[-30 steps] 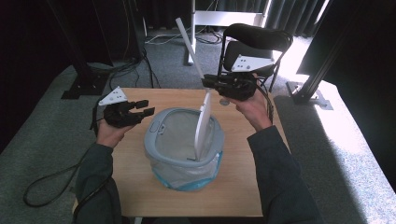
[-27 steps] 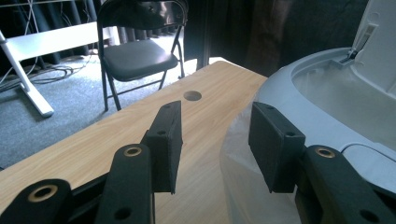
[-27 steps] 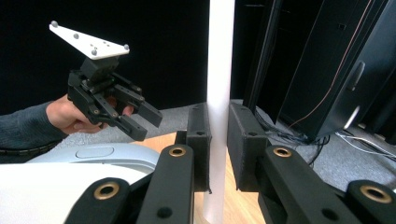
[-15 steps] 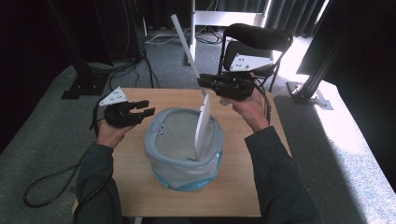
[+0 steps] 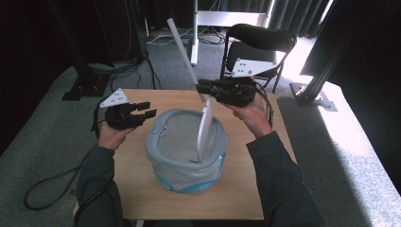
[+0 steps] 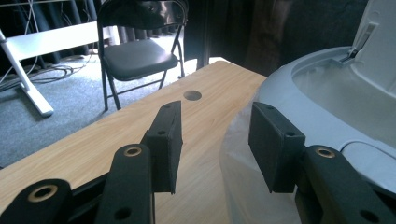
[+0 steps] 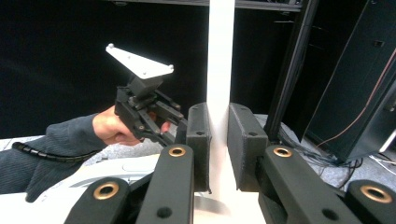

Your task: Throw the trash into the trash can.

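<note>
- White lid (image 5: 204, 130) standing on edge inside the bin (image 5: 163, 149), hinged at the bin's near rim, top edge above the far rim.
- Clamped at that top edge by the right gripper (image 5: 204, 90).
- Left gripper (image 5: 145, 109) released, jaws apart, just beside the bin's left wall.
- Step in hand, likely: swinging the lid on its hinge; next calls for a steady arc, bin braced.

A pale grey round basket with translucent mesh sides and a blue base (image 5: 165, 149) stands on the light wooden table (image 5: 142, 189). The right gripper (image 5: 204, 88) clamps the top of a flat white panel (image 5: 205, 128) standing upright inside the basket. The left gripper (image 5: 145, 110), jaws apart, hovers just beside the rim. A black folding chair (image 5: 262, 40) stands behind the table.
</note>
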